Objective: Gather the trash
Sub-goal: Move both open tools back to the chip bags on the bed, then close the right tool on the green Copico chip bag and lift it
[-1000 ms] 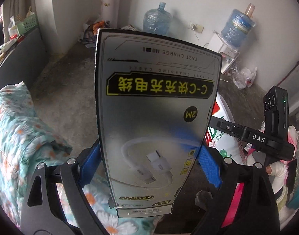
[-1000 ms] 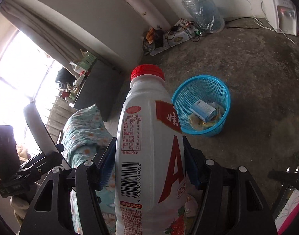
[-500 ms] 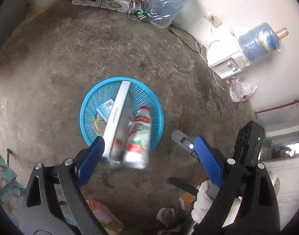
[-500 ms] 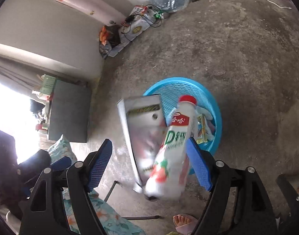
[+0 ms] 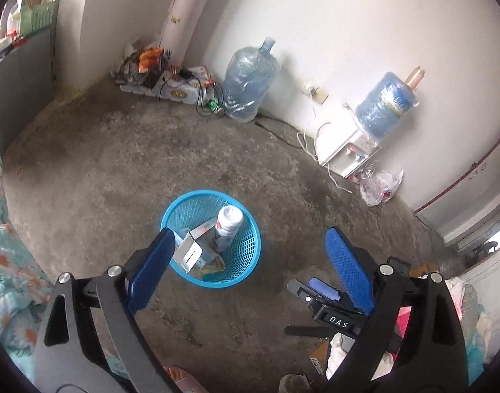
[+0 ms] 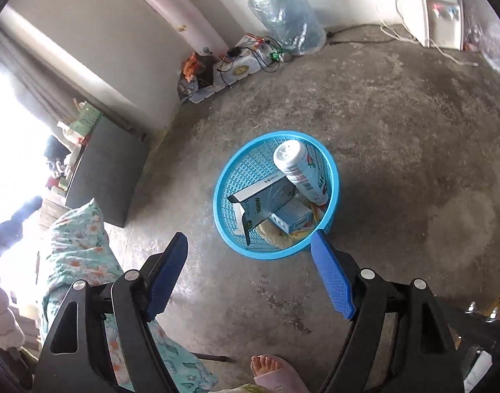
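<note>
A blue mesh basket (image 5: 246,249) (image 6: 330,167) stands on the concrete floor. Inside it lie a white drink bottle (image 5: 227,226) (image 6: 300,170), bottom end up, a silver cable box (image 5: 192,245) (image 6: 263,201) and a small blue-white carton (image 6: 291,217). My left gripper (image 5: 250,258) hangs open above the floor, its left finger overlapping the basket's near rim in view, with nothing between the pads. My right gripper (image 6: 250,270) is open and empty too, just short of the basket. The right gripper's tip (image 5: 322,291) shows in the left wrist view.
Two water jugs (image 5: 250,88) (image 5: 386,104), a white dispenser (image 5: 348,150), cables and a power strip (image 5: 171,86) line the far wall. A plastic bag (image 5: 379,186) lies right. Floral bedding (image 6: 83,245) is at left, a person's sandalled foot (image 6: 269,370) below.
Both grippers let go: the cable box left my left gripper and the bottle my right, both fell into the basket. Both jaws now stand open and the views tilted down toward the floor.
</note>
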